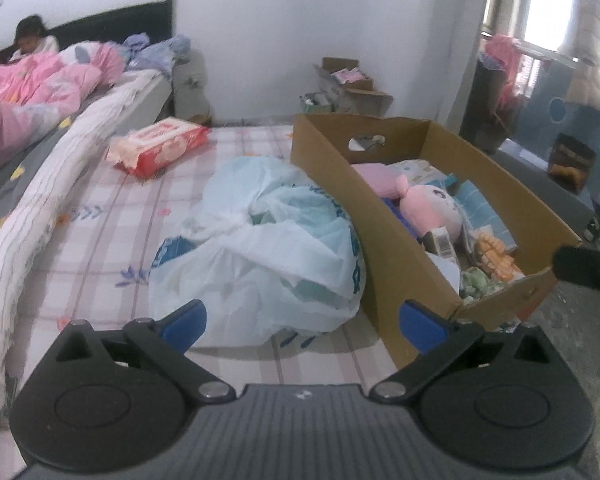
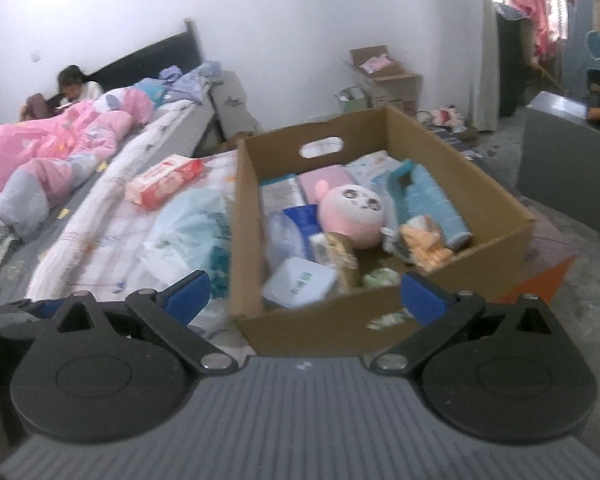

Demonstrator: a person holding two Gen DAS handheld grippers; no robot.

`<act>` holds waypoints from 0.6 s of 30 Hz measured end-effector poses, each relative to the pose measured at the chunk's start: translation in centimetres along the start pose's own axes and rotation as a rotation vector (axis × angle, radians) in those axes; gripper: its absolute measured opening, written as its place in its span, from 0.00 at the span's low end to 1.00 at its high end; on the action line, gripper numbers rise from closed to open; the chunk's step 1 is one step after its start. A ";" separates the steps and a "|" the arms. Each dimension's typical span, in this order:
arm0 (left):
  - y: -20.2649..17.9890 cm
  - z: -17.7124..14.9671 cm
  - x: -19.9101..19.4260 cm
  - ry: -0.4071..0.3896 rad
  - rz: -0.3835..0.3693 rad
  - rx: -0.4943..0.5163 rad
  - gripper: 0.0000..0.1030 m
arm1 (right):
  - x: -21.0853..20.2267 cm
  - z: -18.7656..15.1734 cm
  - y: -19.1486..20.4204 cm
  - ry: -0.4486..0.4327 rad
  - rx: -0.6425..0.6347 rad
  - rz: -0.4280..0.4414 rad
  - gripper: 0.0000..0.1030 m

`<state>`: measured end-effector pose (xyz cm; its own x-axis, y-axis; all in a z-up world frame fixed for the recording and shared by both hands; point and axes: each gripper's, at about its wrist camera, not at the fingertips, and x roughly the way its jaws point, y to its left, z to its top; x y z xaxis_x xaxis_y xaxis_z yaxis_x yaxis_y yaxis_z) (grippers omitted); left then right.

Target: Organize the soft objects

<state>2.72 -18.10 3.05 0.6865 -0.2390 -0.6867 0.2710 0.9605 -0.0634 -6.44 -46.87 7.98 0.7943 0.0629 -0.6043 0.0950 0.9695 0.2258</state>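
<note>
Hand-held gripper (image 1: 302,322): black linkage arms, blue fingertip pads (image 1: 184,320), grey ribbed body.

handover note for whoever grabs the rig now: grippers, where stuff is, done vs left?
Left hand-held gripper: open, empty, over the plastic bag on the bed.
Right hand-held gripper: open, empty, at the near wall of the cardboard box.
Done: pink plush, blue towel and several packs are in the box.
Left: plastic bag and red tissue pack still on the bed sheet, outside the box.
</note>
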 end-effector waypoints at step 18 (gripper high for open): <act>-1.6 0.5 0.3 0.011 0.088 -0.044 1.00 | -1.1 -0.3 -2.4 -0.051 -0.038 -0.203 0.99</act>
<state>2.77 -19.79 3.32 0.6990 -0.1522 -0.6987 0.1797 0.9831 -0.0344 -7.72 -49.18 7.84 0.7908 -0.1455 -0.5945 0.2338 0.9695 0.0738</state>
